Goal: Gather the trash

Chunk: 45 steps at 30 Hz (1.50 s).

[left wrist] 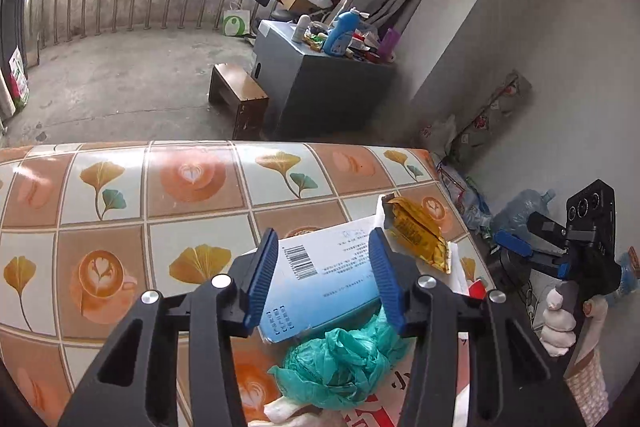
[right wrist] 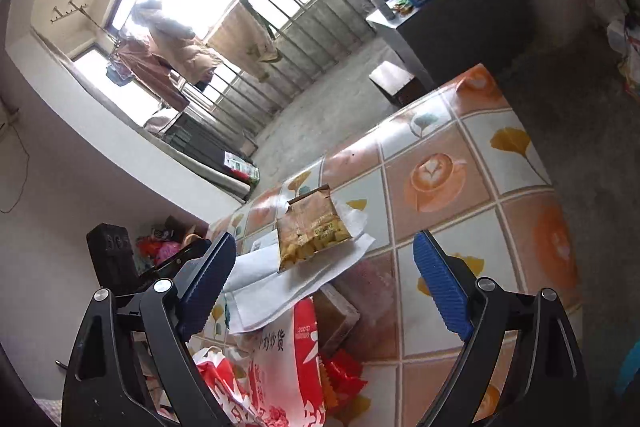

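On the desk (left wrist: 120, 187) a flat box (left wrist: 324, 267) lies near the right edge, between the fingers of the left gripper (left wrist: 324, 269). A snack packet (left wrist: 416, 235) lies on a paper sheet (right wrist: 304, 271) just beyond the box. A crumpled plastic bag (left wrist: 344, 355) sits before the box, seemingly touching it. A printed bag (right wrist: 280, 367) lies nearest, beneath the right gripper (right wrist: 324, 291). Behind the desk, on the floor, a stool (left wrist: 240, 99) stands beside a cabinet (left wrist: 320, 87).
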Motion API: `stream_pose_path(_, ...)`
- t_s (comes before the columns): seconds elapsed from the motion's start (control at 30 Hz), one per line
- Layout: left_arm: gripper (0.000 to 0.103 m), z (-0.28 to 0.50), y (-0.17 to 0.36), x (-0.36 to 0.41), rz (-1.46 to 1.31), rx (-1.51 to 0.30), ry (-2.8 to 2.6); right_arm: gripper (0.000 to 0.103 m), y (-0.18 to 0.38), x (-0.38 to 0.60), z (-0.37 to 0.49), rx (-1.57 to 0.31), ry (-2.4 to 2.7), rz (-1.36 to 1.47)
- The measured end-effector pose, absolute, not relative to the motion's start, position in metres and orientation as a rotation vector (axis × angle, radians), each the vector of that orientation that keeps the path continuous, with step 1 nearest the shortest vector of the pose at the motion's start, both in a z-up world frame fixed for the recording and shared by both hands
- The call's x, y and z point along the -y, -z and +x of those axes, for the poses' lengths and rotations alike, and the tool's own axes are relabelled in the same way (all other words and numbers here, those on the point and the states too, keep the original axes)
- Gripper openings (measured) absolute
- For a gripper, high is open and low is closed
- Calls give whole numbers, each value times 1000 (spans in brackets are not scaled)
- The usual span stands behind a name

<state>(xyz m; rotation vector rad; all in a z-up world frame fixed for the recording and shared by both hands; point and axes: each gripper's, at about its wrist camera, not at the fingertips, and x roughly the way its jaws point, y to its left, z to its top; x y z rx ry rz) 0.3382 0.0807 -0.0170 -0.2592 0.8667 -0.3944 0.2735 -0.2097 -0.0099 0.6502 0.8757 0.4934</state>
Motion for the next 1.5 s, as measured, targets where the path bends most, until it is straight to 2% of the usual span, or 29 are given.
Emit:
stream_pose_path(0.07, 42, 357, 35, -80, -263, -914, 374, 85, 25, 199, 296, -936, -514, 670)
stream_pose_path(0.13, 36, 371, 51, -81, -255, -949, 341, 83, 39, 189, 307, -988, -517, 677)
stream_pose_path(0.27, 35, 380, 66, -84, -283, -941, 372, 60, 47, 172, 305, -1022, -551, 646)
stream_pose_path(0.37, 33, 379, 67, -84, -305, -942, 407, 47, 44, 165, 296, -1039, -607, 660)
stream_pose_path(0.67, 32, 340, 63, -75, -253, -964, 475, 34, 44, 176, 271, -1038, -631, 700)
stream_pose_path(0.97, 31, 277, 61, -85, -271, -1017, 531, 34, 38, 178, 221, -1037, -638, 706)
stream_pose_path(1.07, 31, 259, 53, -86, -253, -1001, 543, 39, 29, 175, 210, -1020, -626, 662)
stream_pose_path(1.2, 31, 239, 32, -87, -206, -928, 534, 61, 13, 170, 204, -982, -578, 590)
stream_pose_path(1.3, 31, 227, 15, -89, -197, -879, 540, 66, 3, 177, 195, -944, -546, 562)
stream_pose_path(1.5, 31, 206, -10, -88, -180, -823, 575, 67, -15, 189, 178, -874, -470, 521)
